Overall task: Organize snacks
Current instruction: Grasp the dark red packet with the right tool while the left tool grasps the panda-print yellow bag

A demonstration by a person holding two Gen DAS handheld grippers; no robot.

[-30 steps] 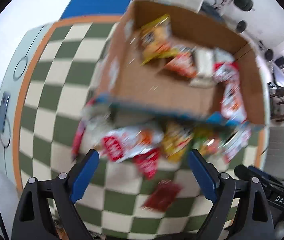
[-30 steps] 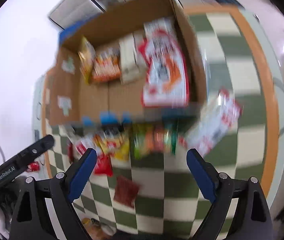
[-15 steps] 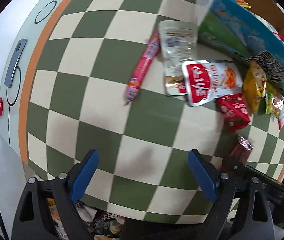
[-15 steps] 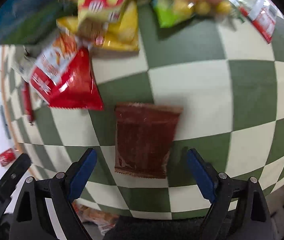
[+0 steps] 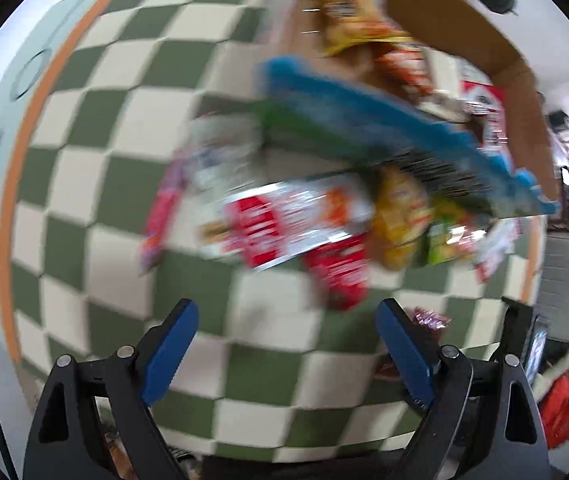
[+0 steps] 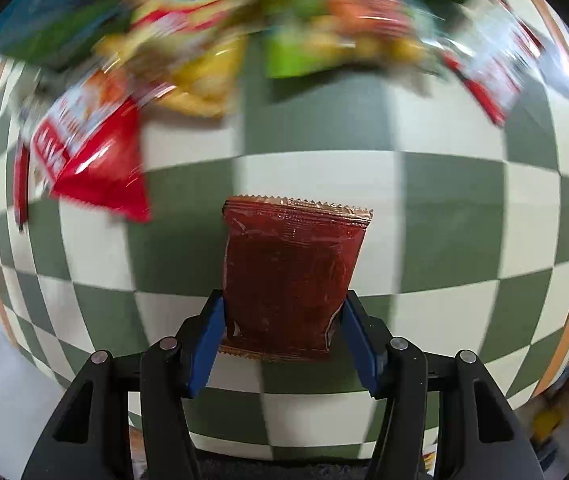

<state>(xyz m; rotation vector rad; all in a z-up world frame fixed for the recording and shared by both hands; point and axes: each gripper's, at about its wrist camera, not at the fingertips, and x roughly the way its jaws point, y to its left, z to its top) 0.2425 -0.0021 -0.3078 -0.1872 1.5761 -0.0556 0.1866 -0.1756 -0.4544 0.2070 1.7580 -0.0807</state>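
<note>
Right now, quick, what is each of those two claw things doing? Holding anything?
Left gripper: open, holding nothing.
Right gripper: jaws closed on the dark red snack packet, one on each side of it.

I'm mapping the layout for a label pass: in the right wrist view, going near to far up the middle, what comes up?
Right claw → dark red packet clamped in it → bare checkered cloth → blurred green snack bag.

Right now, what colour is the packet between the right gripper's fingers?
Dark red packet, clearest in the right wrist view.
</note>
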